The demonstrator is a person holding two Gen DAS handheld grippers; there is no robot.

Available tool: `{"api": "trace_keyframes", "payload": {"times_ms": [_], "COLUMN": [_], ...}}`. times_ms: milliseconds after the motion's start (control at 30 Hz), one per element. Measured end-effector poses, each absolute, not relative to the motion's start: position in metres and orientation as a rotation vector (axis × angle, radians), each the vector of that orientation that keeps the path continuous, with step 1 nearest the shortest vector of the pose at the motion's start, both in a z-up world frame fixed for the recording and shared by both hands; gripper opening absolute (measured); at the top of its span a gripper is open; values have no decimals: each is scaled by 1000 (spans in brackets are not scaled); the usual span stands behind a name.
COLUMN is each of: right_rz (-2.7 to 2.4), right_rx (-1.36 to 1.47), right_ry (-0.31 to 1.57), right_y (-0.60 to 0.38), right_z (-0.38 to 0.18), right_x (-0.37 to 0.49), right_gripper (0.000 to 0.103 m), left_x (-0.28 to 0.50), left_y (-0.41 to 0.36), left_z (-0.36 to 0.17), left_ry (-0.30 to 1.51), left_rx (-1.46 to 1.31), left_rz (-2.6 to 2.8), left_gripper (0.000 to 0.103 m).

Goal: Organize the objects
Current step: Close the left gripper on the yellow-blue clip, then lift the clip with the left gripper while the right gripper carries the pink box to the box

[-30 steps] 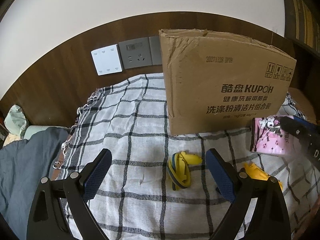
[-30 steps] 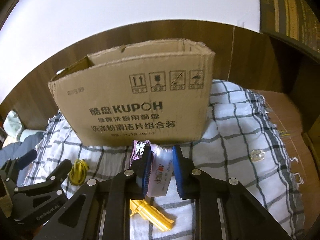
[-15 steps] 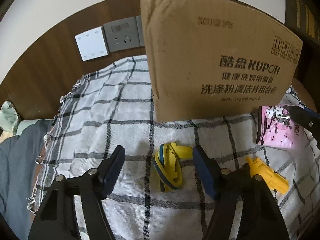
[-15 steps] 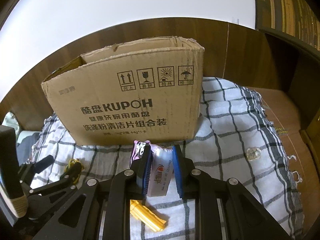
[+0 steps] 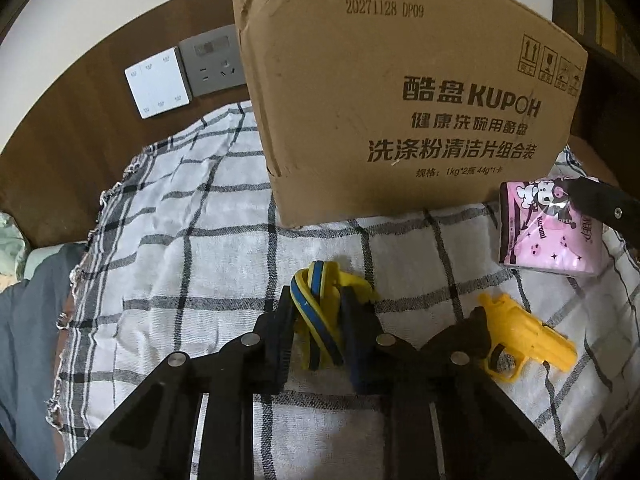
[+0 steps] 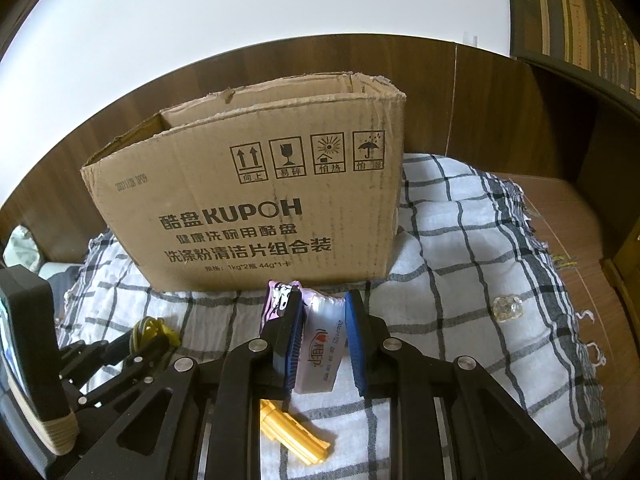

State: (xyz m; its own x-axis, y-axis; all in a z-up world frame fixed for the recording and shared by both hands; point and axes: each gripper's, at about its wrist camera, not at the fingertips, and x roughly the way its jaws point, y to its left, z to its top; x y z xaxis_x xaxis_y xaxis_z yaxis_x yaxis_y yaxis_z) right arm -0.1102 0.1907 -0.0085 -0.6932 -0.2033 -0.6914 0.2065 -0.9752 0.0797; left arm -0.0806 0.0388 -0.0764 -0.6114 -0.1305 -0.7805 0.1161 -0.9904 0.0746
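Your left gripper [image 5: 316, 300] is covering the lower part of the yellow-and-blue band bundle [image 5: 316, 312] as its jaws are closing around it. Your right gripper's fingers [image 6: 290, 340] are hiding the tissue pack's [image 6: 320, 344] sides. The cardboard box [image 6: 256, 208] is concealing its inside. The small clear object [image 6: 507, 308] is looking too blurred to identify.

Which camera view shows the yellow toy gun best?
The left wrist view: the yellow toy gun lies nearly whole on the checked cloth, only its near end hidden behind the left gripper. The right wrist view shows just part of it under the right gripper.
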Motion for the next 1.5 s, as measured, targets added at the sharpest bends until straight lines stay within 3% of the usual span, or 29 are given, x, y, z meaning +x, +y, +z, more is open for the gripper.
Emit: {"api": "trace_keyframes", "payload": {"times_ms": [533, 1500], "right_rz": [-2712, -2796], "right_rx": [1022, 745], "right_ry": [-13, -43], "right_y": [194, 208], "right_z": [20, 120], "right_x": [-98, -86], "right_gripper": [22, 22], "left_x": [-62, -61], "left_y": [43, 56], "left_z": [-31, 75], "left_ry": [-45, -113], "left_rx": [1164, 896], "left_rz": [-2744, -2854], "left_gripper": [22, 22]}}
